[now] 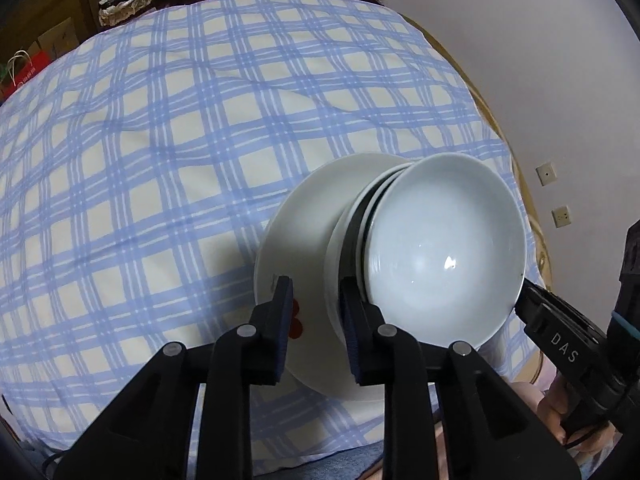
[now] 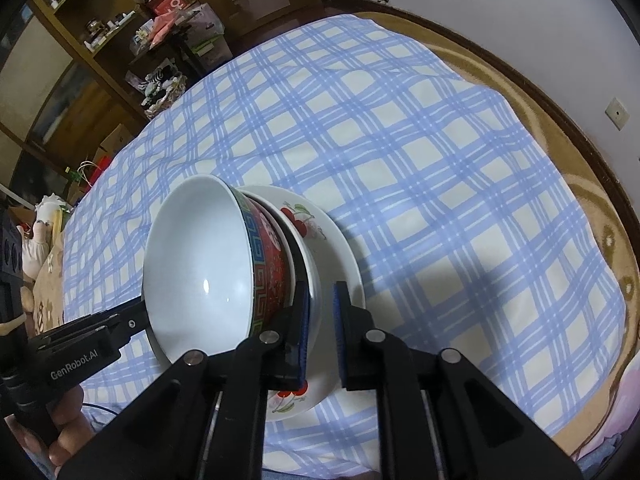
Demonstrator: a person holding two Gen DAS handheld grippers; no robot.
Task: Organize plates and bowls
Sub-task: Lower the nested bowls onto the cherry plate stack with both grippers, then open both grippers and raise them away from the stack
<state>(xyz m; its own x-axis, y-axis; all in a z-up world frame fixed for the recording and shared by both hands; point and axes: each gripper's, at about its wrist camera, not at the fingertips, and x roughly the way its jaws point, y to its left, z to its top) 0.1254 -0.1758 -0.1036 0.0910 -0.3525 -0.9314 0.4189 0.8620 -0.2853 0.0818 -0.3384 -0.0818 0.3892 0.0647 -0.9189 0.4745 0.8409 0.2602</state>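
On the plaid sheet, a white plate with red cherries (image 2: 320, 224) (image 1: 296, 216) carries a plain white bowl (image 2: 315, 280) (image 1: 334, 248). A bowl with a white inside and a red and blue patterned outside (image 2: 200, 256) (image 1: 440, 248) is nested in it. My left gripper (image 1: 316, 292) straddles the near left edge of the stack; its right finger lies against the white bowl and its left finger stands clear over the plate. My right gripper (image 2: 320, 292) straddles the white bowl's wall on the opposite side, with a gap at its right pad. Both stand open. Each gripper also shows in the other's view: right gripper (image 1: 560, 328), left gripper (image 2: 100, 332).
The blue plaid sheet (image 1: 160, 160) covers a bed and is bare beyond the stack. Wooden shelves with clutter (image 2: 100, 40) stand at the far left, and a basket of small things (image 1: 124, 0) sits by the bed's far edge. A white wall with sockets (image 1: 546, 174) runs along the right.
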